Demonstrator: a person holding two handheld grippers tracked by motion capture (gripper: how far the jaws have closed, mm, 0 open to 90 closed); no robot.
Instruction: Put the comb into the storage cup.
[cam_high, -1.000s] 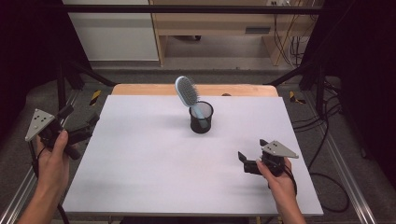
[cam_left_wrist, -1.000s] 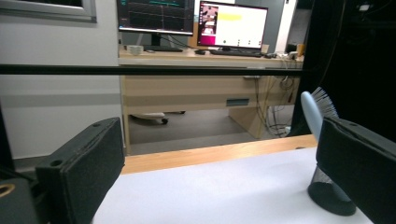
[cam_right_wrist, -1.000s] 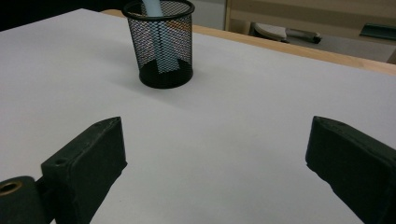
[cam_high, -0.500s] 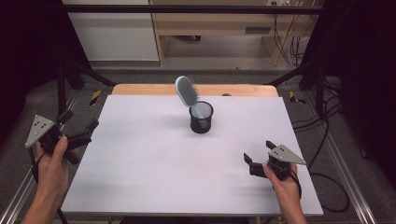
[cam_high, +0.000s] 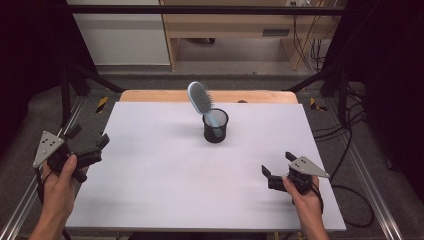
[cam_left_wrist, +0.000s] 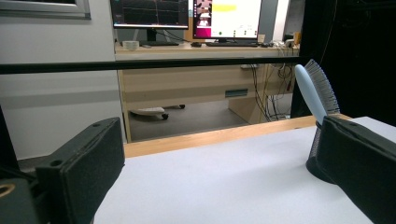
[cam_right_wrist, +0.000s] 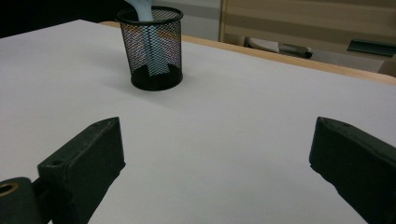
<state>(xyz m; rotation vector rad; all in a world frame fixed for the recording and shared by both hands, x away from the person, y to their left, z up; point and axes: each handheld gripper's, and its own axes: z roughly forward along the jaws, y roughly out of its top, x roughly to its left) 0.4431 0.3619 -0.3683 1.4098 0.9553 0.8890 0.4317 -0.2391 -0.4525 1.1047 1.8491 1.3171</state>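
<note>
High view: hairbrush (cam_high: 200, 98) stands handle-down in the mesh cup (cam_high: 215, 127), mid-tabletop (cam_high: 150, 165); left gripper (cam_high: 86, 146) and right gripper (cam_high: 278, 166) wait well apart at the edges. Gripper views: both sets of fingers wide open, empty. Looks finished; either hand must reach inward next.

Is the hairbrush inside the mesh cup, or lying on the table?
Inside: the hairbrush stands handle-down in the mesh cup, its head leaning out above the rim.
</note>
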